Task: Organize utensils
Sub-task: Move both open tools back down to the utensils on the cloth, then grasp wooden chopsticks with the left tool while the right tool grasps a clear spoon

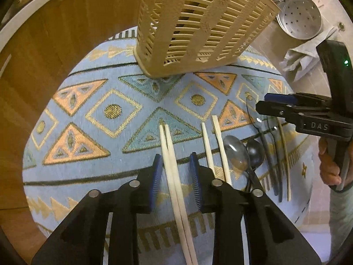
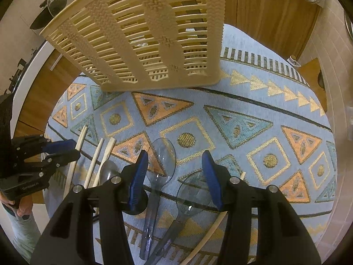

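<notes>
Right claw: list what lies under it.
Under the right claw: two clear spoons and a pale chopstick on the patterned cloth. Its fingers hide parts of them.

left wrist view sits right behind its own left gripper (image 1: 175, 170), looking steeply down along the fingers onto the patterned cloth (image 1: 92, 132), close in. ahead of the fingertips stands the beige basket (image 1: 198, 26); off to its right the right gripper (image 1: 284, 107) pokes into view. right wrist view does the same from behind the right gripper (image 2: 175, 176), also steeply down and near, with the left gripper (image 2: 59, 150) at its left edge. both views share the cloth, the basket (image 2: 143, 35) and the pale chopsticks (image 1: 172, 167) (image 2: 72, 161).
</notes>
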`<state>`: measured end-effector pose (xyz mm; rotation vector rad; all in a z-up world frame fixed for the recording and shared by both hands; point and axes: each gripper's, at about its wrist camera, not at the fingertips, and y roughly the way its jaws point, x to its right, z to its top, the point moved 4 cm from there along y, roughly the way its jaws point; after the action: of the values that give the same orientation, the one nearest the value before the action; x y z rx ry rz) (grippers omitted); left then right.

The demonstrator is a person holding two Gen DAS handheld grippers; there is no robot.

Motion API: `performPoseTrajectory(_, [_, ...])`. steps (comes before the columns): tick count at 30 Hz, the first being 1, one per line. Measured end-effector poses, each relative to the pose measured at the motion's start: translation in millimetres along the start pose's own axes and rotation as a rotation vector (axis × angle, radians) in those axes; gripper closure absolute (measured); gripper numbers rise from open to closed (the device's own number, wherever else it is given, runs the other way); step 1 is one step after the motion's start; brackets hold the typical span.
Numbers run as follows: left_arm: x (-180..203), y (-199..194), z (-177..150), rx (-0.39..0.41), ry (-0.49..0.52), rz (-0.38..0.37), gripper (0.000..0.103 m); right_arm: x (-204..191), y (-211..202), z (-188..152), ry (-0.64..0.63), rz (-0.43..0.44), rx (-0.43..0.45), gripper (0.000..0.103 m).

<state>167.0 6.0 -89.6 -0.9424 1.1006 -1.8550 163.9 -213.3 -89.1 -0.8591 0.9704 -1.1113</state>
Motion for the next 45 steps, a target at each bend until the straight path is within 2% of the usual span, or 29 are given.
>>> performPoseTrajectory(2, [-2,2,2,0.003,-0.002,0.002,0.098,1,0,1,-0.002,0.0,-0.01,0.056])
performPoseTrajectory(4, [-6,1,3,0.008,-0.024,-0.011,0.103,-2,1,2,-0.012,0.004,-0.021,0.056])
performPoseTrajectory(7, [-11,-8,4,0.046,-0.046,-0.031,0.103,-12,7,2,-0.029,0.02,-0.044,0.056])
performPoseTrajectory(11, [-12,-6,2,0.016,-0.047,-0.052,0.103,-20,20,0,-0.032,-0.008,-0.099,0.056])
performPoseTrajectory(13, [-9,-3,0,-0.013,-0.027,-0.056,0.095,-24,21,-1,-0.051,-0.029,-0.102,0.056])
performPoseTrajectory(14, [-5,-2,0,-0.02,-0.01,-0.048,0.089,-25,21,-1,-0.053,-0.036,-0.106,0.056])
performPoseTrajectory(20, [11,5,5,-0.076,0.088,0.023,0.08,-43,27,-8,-0.103,-0.098,-0.138,0.056])
performPoseTrajectory(22, [18,8,6,-0.105,0.136,0.072,0.08,-49,29,-10,-0.117,-0.124,-0.14,0.056])
performPoseTrajectory(23, [23,10,6,-0.118,0.166,0.107,0.081,-51,29,-11,-0.131,-0.154,-0.131,0.062])
performPoseTrajectory(24, [26,11,5,-0.122,0.183,0.146,0.091,-55,29,-11,-0.139,-0.148,-0.128,0.066])
performPoseTrajectory(25, [29,12,5,-0.12,0.198,0.186,0.091,-59,30,-11,-0.138,-0.141,-0.131,0.073])
performPoseTrajectory(27, [32,12,4,-0.099,0.191,0.199,0.093,-60,29,-11,-0.138,-0.133,-0.119,0.073])
performPoseTrajectory(30, [34,4,3,-0.015,0.157,0.149,0.094,-60,20,-13,-0.14,-0.074,-0.075,0.073])
performPoseTrajectory(32, [32,-11,3,0.066,0.12,0.106,0.094,-60,1,-13,-0.148,-0.034,-0.012,0.073])
performPoseTrajectory(36, [35,-58,7,0.275,0.068,-0.02,0.094,-64,-45,-16,-0.186,0.051,0.128,0.073])
performPoseTrajectory(39, [43,-96,9,0.436,0.06,-0.113,0.095,-65,-82,-16,-0.187,0.154,0.265,0.073])
performPoseTrajectory(40, [45,-108,10,0.488,0.055,-0.134,0.102,-60,-94,-18,-0.184,0.174,0.302,0.073])
performPoseTrajectory(42, [51,-125,17,0.574,0.041,-0.139,0.103,-60,-120,-18,-0.191,0.191,0.395,0.073])
performPoseTrajectory(45, [57,-153,33,0.692,0.032,-0.132,0.103,-67,-151,0,-0.197,0.198,0.49,0.073])
